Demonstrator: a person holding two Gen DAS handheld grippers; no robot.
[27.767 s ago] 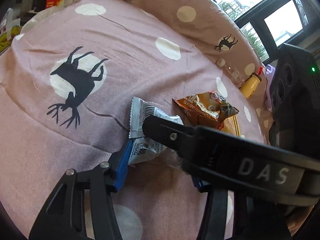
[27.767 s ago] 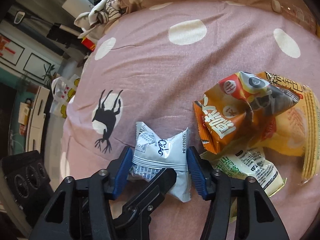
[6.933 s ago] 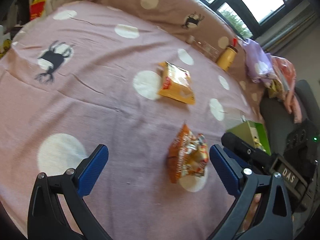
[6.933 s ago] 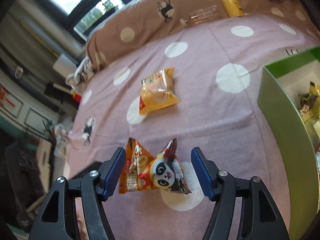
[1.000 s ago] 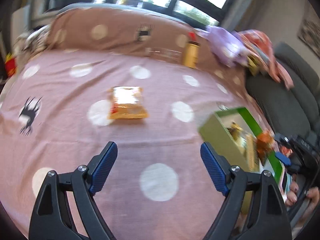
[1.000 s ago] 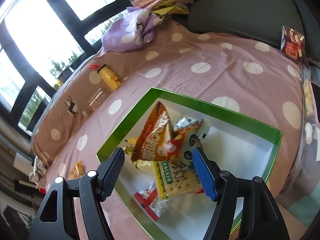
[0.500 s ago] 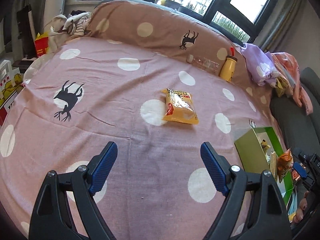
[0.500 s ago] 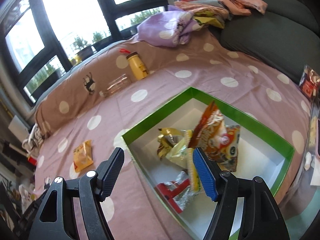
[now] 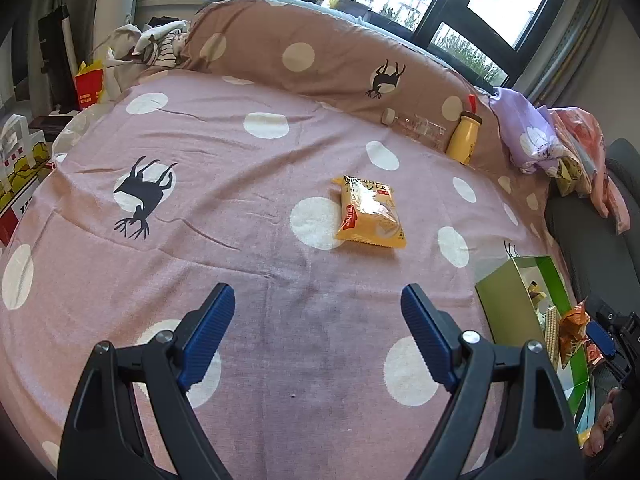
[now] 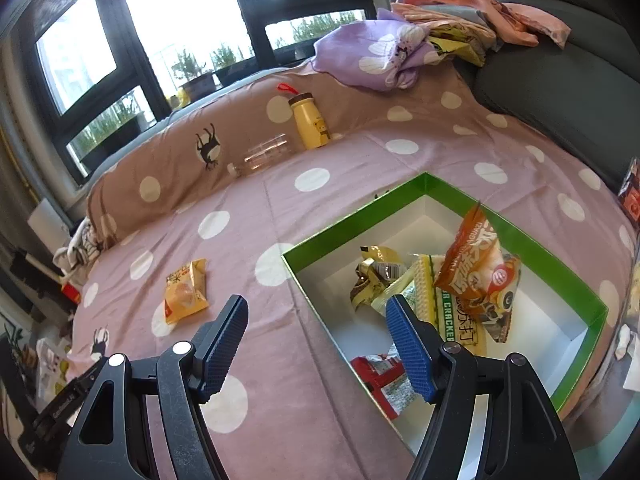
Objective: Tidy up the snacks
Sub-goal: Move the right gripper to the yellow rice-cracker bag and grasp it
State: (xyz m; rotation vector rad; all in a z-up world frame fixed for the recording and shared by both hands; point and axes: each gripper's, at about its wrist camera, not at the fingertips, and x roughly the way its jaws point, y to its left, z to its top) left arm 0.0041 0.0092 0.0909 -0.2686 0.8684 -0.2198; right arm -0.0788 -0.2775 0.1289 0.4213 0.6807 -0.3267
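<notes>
Left wrist view: gripper (image 9: 318, 326) gaping empty, yellow packet (image 9: 370, 213) lying well ahead; box (image 9: 528, 312) partly cut off rightward.

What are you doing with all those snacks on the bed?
A person with a gripper in each hand is tidying snacks into a green box. Several packets already lie inside it, with an orange bag on top. Both the left gripper and the right gripper are open and holding nothing. One yellow snack packet lies out on the pink spotted bedspread, not yet put away.
</notes>
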